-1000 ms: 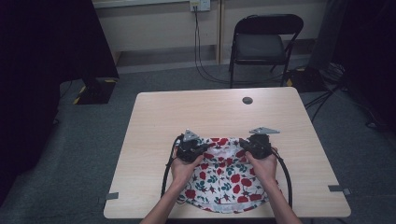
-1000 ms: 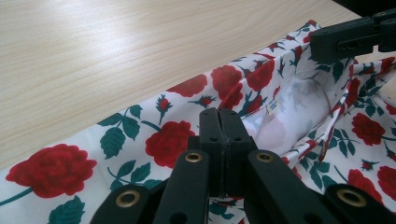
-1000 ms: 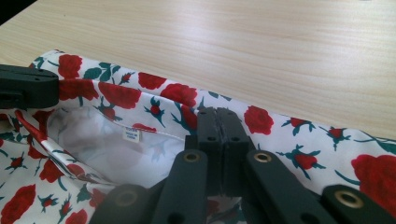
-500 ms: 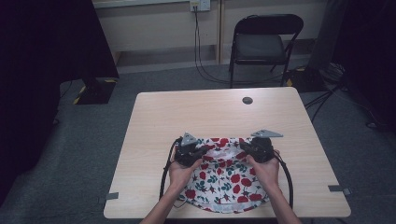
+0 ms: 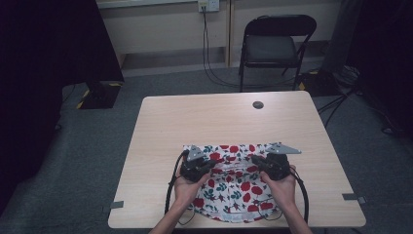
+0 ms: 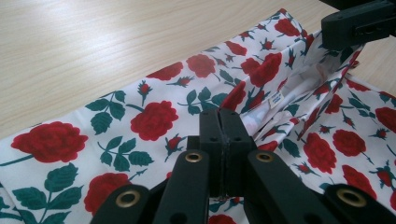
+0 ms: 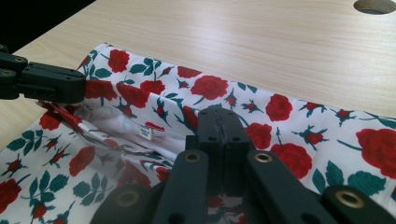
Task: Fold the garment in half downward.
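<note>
High view: rose-print cloth (image 5: 233,185) lies on the near half of the bench (image 5: 195,122), between the person's two hands.
Long axis: far folded edge runs left to right across the bench; the rest of the cloth reaches back to the near edge.
Left tongs (image 5: 210,165): jaws pressed together, pinching the cloth's upper layer at its left side.
Right tongs (image 5: 255,162): jaws pressed together, pinching the same layer at its right side.
Left gripper view: left tongs (image 6: 221,122) clamp a fold of cloth (image 6: 154,119); white inner face and a small label (image 6: 276,99) show in the opening beyond; the other tongs grip at upper right.
Right gripper view: right tongs (image 7: 219,120) clamp the cloth (image 7: 289,135); label (image 7: 145,132) shows inside the fold; the other tongs grip at left.
Other items: dark round hole (image 5: 258,105) in the far bench top; black folding chair (image 5: 272,46) beyond.
Change from earlier frames: both hands and the held fold sit slightly farther up the bench; the far edge is laid out straighter.
</note>
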`<state>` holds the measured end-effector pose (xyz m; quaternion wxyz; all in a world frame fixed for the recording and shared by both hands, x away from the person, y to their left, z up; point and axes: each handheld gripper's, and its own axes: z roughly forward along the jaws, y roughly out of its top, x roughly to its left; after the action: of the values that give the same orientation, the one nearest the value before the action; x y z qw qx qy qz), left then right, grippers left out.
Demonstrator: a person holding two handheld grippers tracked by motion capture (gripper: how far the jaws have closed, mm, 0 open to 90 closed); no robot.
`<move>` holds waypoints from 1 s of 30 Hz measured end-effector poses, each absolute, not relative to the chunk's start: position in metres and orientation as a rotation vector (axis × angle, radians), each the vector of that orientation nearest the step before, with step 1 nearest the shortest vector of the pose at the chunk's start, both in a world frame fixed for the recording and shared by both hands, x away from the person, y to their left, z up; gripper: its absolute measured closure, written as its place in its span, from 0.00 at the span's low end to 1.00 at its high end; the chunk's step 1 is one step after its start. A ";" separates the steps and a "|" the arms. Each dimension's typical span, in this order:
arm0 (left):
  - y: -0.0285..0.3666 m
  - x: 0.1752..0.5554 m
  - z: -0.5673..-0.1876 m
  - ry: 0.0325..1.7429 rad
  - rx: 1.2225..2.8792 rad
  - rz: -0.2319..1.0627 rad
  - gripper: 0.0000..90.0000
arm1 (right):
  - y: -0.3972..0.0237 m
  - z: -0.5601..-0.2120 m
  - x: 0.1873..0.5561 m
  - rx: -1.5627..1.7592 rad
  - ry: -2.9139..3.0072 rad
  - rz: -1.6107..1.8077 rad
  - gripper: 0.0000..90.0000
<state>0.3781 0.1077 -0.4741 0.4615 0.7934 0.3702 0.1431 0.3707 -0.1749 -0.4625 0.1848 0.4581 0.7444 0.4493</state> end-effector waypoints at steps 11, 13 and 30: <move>0.111 0.360 -0.475 0.893 1.942 0.351 1.00 | -0.177 -0.465 0.351 1.278 2.102 1.284 1.00; 0.111 0.356 -0.475 0.887 1.952 0.355 1.00 | -0.177 -0.467 0.348 1.276 2.101 1.288 1.00; 0.111 0.332 -0.479 0.836 1.981 0.344 1.00 | -0.180 -0.476 0.317 1.254 2.099 1.285 1.00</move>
<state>0.3317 0.1107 -0.4790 0.4637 0.8061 0.3401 0.1399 0.3171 -0.1803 -0.4764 0.1886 0.4458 0.7463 0.4569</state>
